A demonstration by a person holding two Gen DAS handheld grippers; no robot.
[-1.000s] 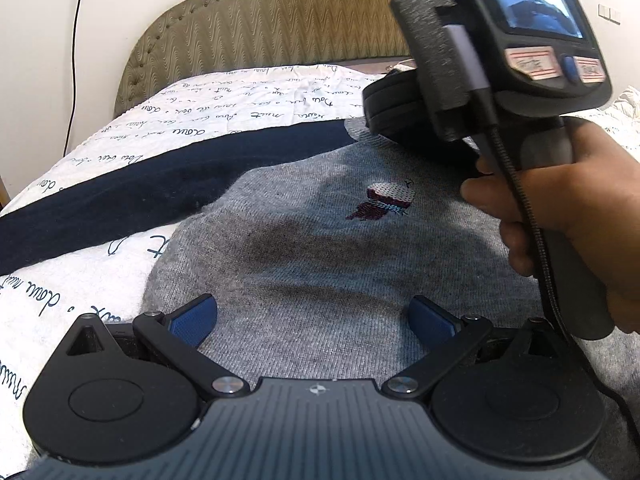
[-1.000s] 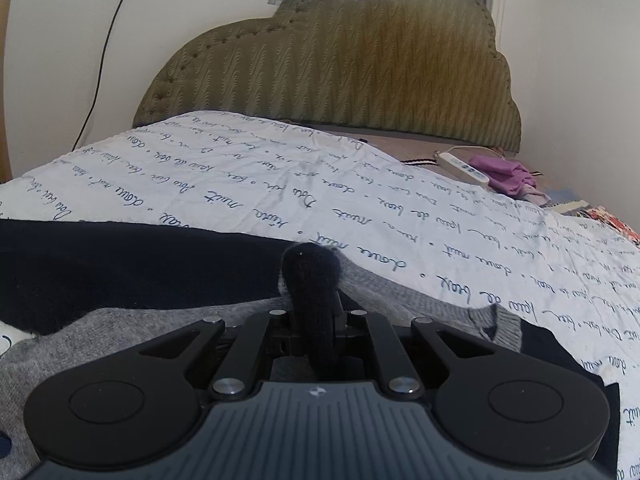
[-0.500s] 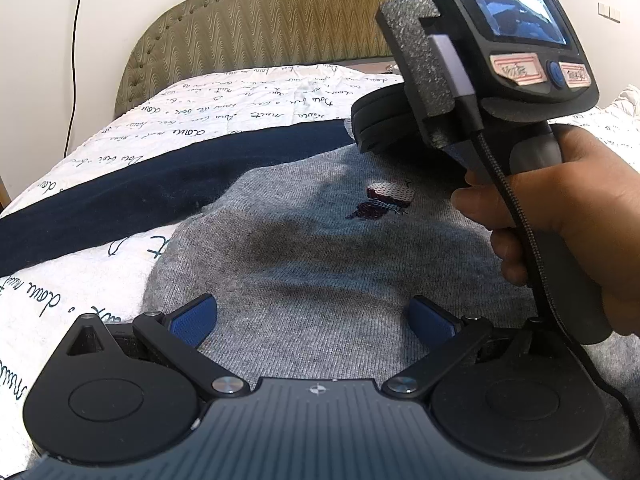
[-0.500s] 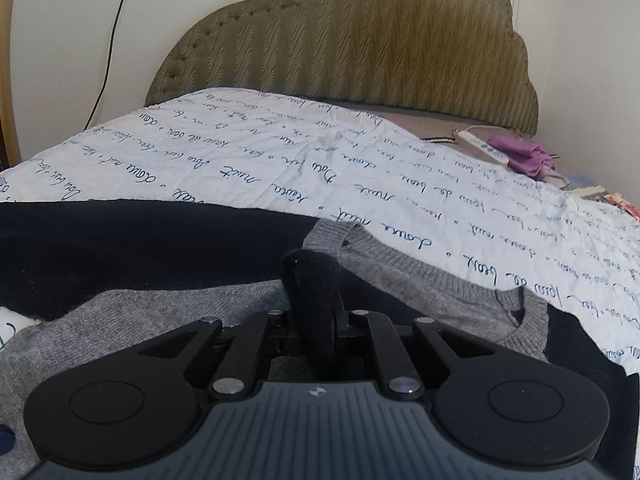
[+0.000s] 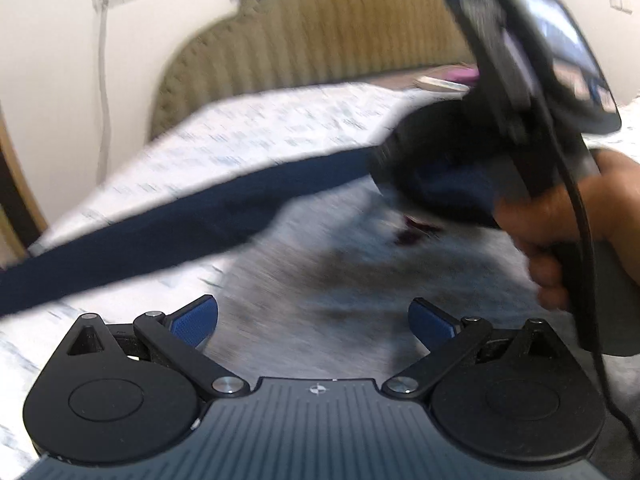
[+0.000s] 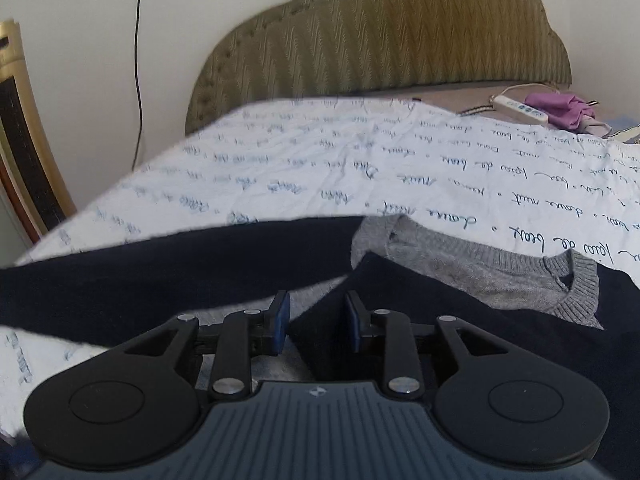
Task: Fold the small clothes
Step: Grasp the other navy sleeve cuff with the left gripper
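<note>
Leftmost in our right wrist view we see a wooden frame [image 6: 24,140] against the wall, then a dark cable [image 6: 138,80] hanging from a wall socket, then the olive headboard [image 6: 380,36]; below these the white bedsheet [image 6: 320,160], printed with blue script, covers the bed; a navy sleeve [image 6: 140,272] stretches across it from the left, and to its right lies the grey sweater [image 6: 480,276], its ribbed neckline just past the fingers; a second navy sleeve lies folded over the sweater's chest, reaching under our right gripper [image 6: 314,322]. Its jaws have just been opening and now stand a little apart; the navy cloth lies below the gap, and neither blue pad presses on it. Further right, near the headboard, a white power strip [image 6: 520,108] sits beside a purple cloth [image 6: 560,106].

From the left wrist view, which is heavily blurred, the long navy sleeve runs from the left edge toward the middle; our left gripper [image 5: 314,320] has its jaws spread wide above the sweater's grey body, nothing between them; whether the fingers touch the knit we cannot tell. Beyond it a small dark red motif [image 5: 412,232] shows on the chest; at the right a hand [image 5: 580,236] holds the right gripper over the sweater.
</note>
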